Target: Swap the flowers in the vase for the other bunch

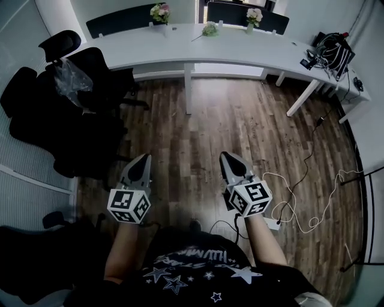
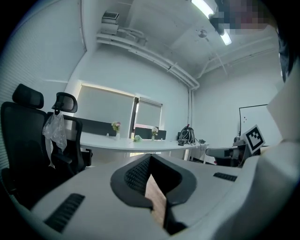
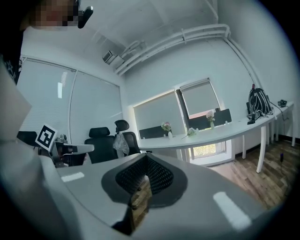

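Note:
Far ahead, a long white table (image 1: 180, 51) carries a small vase of pink flowers (image 1: 160, 12) at its left and a second vase of flowers (image 1: 254, 16) at its right. A loose bunch (image 1: 209, 29) lies flat on the tabletop between them. The left gripper view shows the same left vase (image 2: 115, 126), bunch (image 2: 137, 138) and right vase (image 2: 154, 131). My left gripper (image 1: 144, 157) and right gripper (image 1: 225, 156) are held low over the wooden floor, well short of the table. Both are shut with nothing between the jaws.
Black office chairs (image 1: 72, 72) stand at the left, one with a clear plastic bag (image 1: 71, 77) hung on it. Cables (image 1: 300, 207) trail over the floor at the right. A heap of gear and wires (image 1: 330, 53) sits on the table's right end.

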Demonstrator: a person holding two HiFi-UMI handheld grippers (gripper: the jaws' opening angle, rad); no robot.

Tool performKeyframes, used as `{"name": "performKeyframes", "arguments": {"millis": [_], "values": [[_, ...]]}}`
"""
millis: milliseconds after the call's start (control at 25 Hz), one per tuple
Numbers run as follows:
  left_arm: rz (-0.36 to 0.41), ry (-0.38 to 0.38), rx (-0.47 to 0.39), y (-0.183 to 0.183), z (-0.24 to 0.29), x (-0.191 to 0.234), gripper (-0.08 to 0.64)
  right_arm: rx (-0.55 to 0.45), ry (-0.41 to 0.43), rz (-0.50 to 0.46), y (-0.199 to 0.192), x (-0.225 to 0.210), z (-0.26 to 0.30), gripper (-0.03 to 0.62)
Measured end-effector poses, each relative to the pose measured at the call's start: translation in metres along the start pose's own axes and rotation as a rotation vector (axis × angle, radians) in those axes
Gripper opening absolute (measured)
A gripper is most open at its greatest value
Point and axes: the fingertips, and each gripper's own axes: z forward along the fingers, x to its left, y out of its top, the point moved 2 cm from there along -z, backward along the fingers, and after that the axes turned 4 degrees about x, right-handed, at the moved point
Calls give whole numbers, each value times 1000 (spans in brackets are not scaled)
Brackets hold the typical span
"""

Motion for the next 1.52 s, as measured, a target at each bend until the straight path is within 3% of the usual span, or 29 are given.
{"name": "performKeyframes", "arguments": {"millis": [200, 440, 760, 960, 1520], "values": [[-24, 16, 28, -8, 6, 5, 0, 29, 32, 12, -7, -13, 19, 2], [-17, 60, 8, 6, 22, 43, 0, 48, 70, 16, -6, -5, 65, 2], [-13, -11, -11, 22, 87, 96, 0, 78, 13, 5, 0, -24, 132, 2], [4, -43, -17, 40, 141, 145, 0, 72, -53, 60, 9, -48, 196, 2], [-53, -68, 24, 78, 243, 278, 0, 98, -129, 118, 46, -60, 355, 2]]}}
